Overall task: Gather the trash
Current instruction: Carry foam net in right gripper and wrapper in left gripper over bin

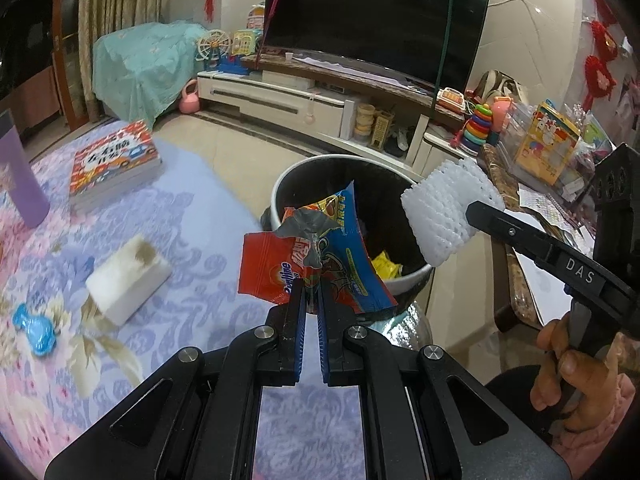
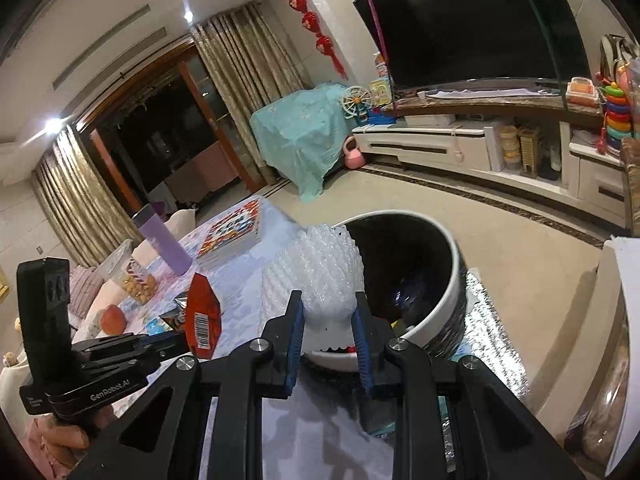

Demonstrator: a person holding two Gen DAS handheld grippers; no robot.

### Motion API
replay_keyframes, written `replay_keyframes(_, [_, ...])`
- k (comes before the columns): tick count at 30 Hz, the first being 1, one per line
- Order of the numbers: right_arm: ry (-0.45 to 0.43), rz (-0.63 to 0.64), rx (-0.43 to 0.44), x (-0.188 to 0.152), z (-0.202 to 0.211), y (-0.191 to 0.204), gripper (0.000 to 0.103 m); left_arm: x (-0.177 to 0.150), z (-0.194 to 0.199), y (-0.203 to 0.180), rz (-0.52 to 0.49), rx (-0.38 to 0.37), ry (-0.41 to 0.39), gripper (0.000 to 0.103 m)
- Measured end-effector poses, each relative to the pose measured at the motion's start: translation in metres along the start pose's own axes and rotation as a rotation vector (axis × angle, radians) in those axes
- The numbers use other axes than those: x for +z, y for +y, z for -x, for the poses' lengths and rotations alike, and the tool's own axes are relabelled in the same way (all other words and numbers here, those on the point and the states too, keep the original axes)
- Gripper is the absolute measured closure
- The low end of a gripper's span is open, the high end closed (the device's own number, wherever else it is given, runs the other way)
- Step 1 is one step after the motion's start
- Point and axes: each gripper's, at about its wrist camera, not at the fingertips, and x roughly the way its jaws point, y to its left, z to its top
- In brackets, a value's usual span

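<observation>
Above the black-lined trash bin [image 1: 348, 208], snack wrappers [image 1: 316, 260] are pinched in the left tool [image 1: 311, 294] and a white foam net [image 2: 320, 276] in the right tool [image 2: 328, 320], so release seems next.

We see a room lit by ceiling lamps [image 2: 54, 126], which flare white and reflect as spots in the dark television screen [image 2: 472, 20]. Fisheye bending curves walls and darkens corners, and the flowered tablecloth [image 1: 52, 280] smears with motion blur.
</observation>
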Motion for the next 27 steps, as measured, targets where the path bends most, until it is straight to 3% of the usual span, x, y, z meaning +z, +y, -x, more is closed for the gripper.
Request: replay_keyframes(27, [0.046,0.028,-0.083,0.029,-0.030,-0.032,0.078,0.034,-0.061,-0.032,-0.093,0.020,0.062,0.098])
